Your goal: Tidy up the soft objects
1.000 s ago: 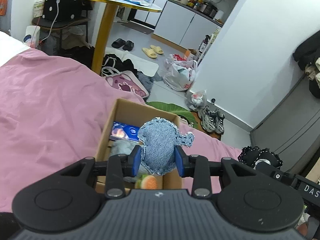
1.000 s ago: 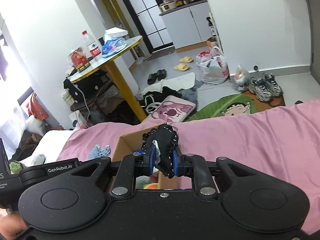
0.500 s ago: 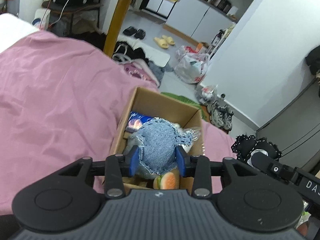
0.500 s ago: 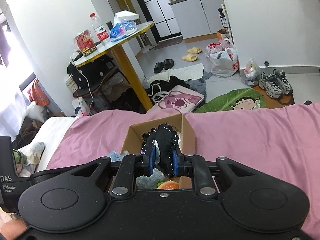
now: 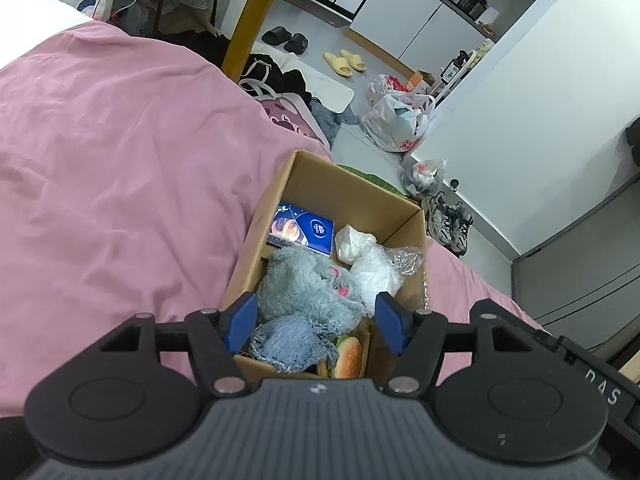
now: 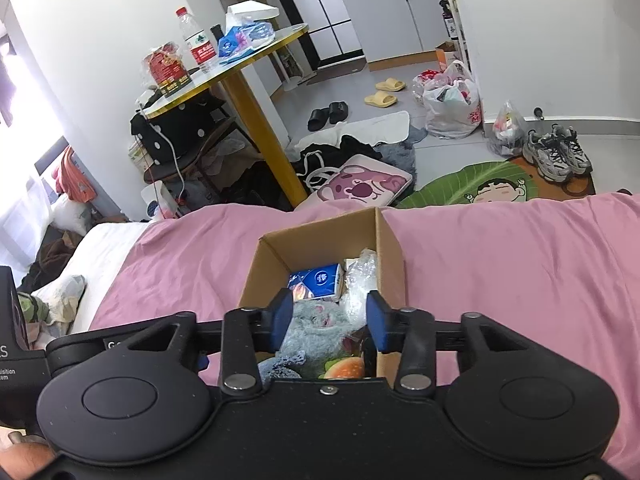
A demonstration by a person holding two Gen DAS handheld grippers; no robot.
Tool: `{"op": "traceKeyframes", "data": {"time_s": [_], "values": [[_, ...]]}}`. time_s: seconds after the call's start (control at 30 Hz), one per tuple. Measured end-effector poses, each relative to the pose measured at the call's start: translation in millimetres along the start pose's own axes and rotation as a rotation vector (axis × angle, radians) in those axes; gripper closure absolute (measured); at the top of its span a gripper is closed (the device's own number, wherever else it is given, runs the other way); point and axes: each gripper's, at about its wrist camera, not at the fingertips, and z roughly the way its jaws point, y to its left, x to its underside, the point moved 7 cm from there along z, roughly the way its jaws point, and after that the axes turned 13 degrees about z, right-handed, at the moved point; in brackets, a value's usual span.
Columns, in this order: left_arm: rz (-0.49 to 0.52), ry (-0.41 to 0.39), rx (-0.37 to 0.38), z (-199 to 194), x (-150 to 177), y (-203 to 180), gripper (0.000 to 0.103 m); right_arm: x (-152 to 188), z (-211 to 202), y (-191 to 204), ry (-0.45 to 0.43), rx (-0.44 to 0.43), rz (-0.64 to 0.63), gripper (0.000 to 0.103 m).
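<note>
A second ago each gripper clamped a soft toy above the cardboard box (image 5: pixel 404 204); now the denim toy (image 5: pixel 286 342) lies inside it, at the near end beside a grey plush (image 5: pixel 308 284) and a burger toy (image 5: pixel 350 356). The left gripper (image 5: pixel 314 322) and right gripper (image 6: pixel 327 320) are both opening, nothing pinched. The black item is not visible. Packing looks nearly finished. The denim toy's orientation is unclear.
</note>
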Motion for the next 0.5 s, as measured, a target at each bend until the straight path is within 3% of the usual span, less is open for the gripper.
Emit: {"op": "traceKeyframes", "data": {"time_s": [0.17,0.5], "values": [[0.028,0.018,-0.009,0,-1,-7,0.025,0,-5,-7,0.011,0.005,0.013,0.059],[0.118,-0.002,-0.089,-13,-5,-28,0.021,-10,-33,-28,-0.029,-0.003,0.056,0.037]]}}
